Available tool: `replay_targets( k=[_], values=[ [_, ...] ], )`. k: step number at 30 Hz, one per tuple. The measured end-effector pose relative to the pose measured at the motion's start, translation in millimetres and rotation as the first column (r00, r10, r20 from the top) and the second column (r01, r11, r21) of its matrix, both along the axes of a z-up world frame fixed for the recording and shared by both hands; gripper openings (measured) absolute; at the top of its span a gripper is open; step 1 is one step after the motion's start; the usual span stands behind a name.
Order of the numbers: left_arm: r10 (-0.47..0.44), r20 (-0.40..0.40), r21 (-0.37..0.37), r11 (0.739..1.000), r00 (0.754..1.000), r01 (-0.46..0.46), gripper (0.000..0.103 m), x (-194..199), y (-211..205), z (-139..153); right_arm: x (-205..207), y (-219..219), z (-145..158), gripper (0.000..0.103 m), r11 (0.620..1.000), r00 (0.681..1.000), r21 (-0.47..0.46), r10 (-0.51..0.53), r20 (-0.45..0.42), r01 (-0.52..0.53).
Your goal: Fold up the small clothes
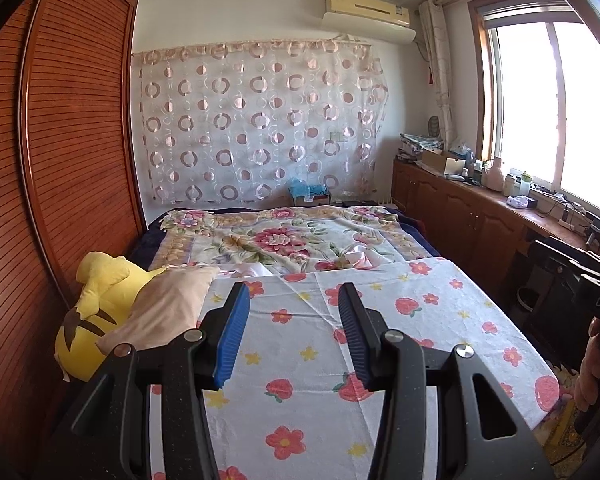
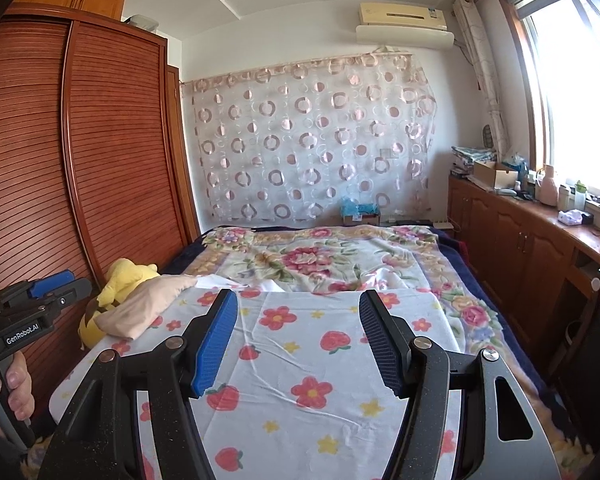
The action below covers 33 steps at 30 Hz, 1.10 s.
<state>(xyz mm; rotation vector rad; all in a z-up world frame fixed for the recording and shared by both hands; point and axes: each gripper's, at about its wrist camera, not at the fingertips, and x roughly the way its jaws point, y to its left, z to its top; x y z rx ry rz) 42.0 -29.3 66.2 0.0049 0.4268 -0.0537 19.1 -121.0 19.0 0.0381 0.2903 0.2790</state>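
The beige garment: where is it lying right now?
The beige garment lies at the left edge of the flower-print sheet, draped against the yellow plush toy beside the wardrobe, ahead and left of both open tools.

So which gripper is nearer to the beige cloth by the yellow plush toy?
Left. The left gripper hovers open just right of the beige cloth; the right gripper, also open, is farther right over the flowered sheet.

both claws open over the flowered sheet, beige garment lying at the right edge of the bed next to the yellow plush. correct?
Wrong on the side. The beige garment lies at the bed's left edge, against the yellow plush, as the left wrist view shows. The rest holds: left claw and right claw are both open over the flowered sheet.
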Motion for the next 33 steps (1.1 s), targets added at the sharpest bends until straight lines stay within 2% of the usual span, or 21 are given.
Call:
replay_targets(
  k=[33],
  values=[
    [0.006, 0.007, 0.003, 1.000, 1.000, -0.006, 0.047, -1.5, 7.4, 4.1, -2.3, -9.9, 0.4, 0.065, 1.000, 1.000, 0.009, 0.001, -0.001, -0.001]
  ],
)
